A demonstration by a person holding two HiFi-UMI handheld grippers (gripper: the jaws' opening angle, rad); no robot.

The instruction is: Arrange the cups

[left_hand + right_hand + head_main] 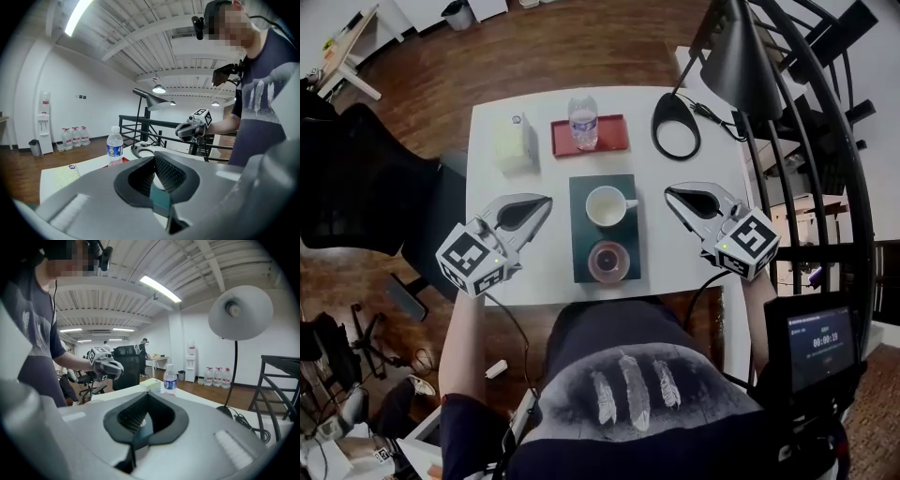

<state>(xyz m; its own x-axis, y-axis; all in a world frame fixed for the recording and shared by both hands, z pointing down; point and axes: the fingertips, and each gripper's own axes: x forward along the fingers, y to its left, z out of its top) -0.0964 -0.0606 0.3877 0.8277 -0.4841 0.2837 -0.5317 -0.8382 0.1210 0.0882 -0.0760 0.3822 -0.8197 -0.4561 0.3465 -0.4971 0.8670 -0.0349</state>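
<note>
A dark green mat (581,234) lies in the middle of the white table (684,248). On it stand a white cup (606,206) with its handle to the right and, nearer me, a reddish-brown cup (608,260). My left gripper (547,200) hovers left of the mat, its jaws shut on nothing and pointing towards the white cup. Facing it from the right of the mat, my right gripper (668,192) is also shut and empty. In the left gripper view the closed left gripper (154,159) faces the other gripper. The right gripper view shows the same of the right gripper (149,396).
A red tray (614,137) with a water bottle (583,122) sits at the back, a pale yellow box (514,142) to its left. A black lamp base (675,127) and lamp head (741,56) stand at the back right. A black railing (811,141) runs on the right; a dark chair (356,178) stands on the left.
</note>
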